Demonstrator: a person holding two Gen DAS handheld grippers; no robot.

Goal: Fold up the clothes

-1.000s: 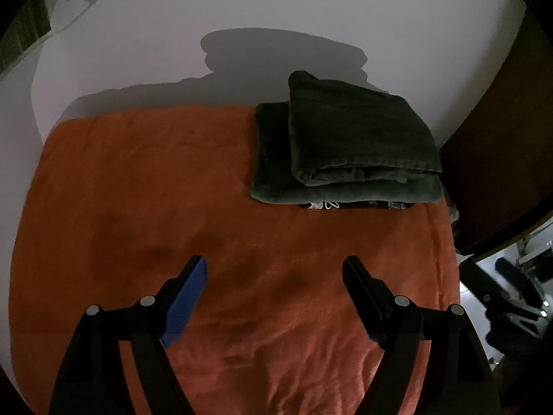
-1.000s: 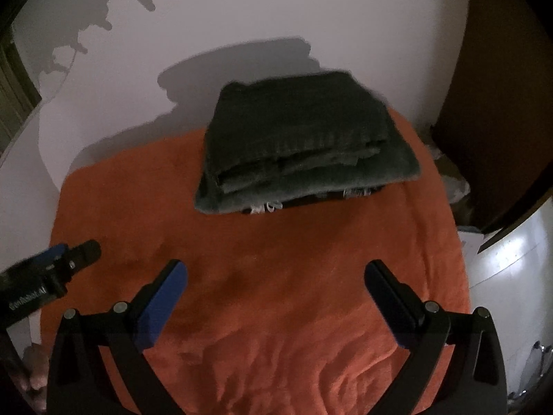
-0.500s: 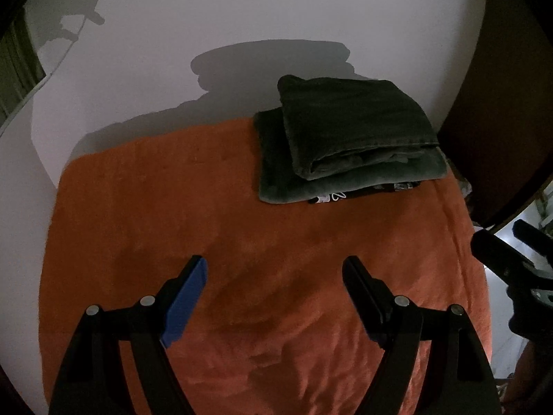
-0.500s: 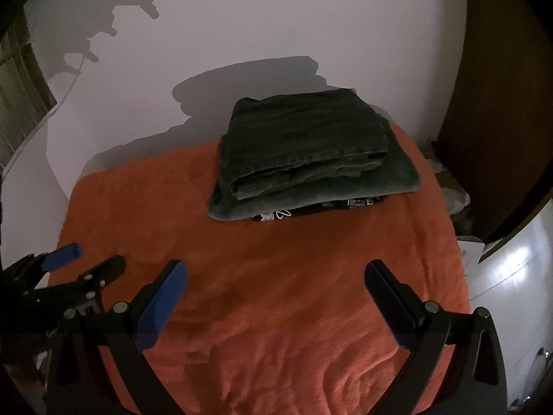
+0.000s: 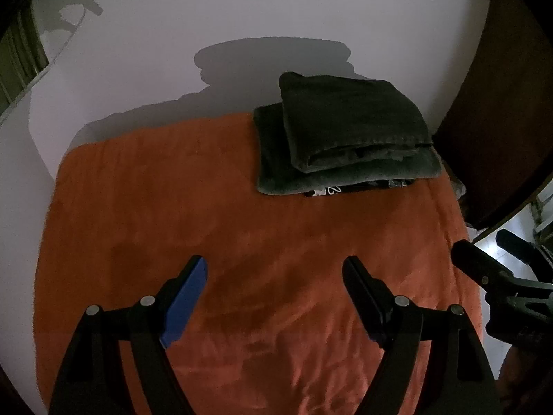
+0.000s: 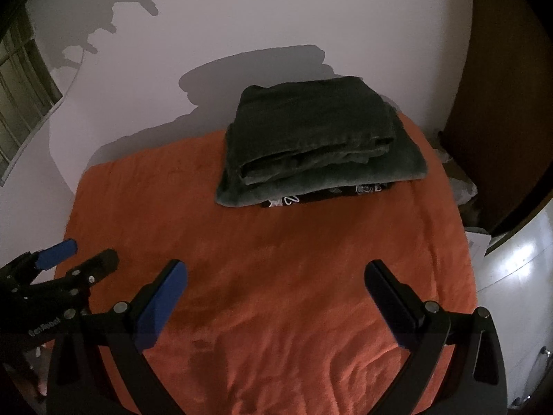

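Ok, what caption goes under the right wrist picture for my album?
Open right gripper above an orange fuzzy blanket, facing a neat stack of dark green folded clothes.

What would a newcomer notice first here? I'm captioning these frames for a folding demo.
A neat stack of dark folded clothes sits at the far end of a bright orange blanket, close to the white wall. In front, the left hand-held gripper and right hand-held gripper hover open and empty over bare blanket.
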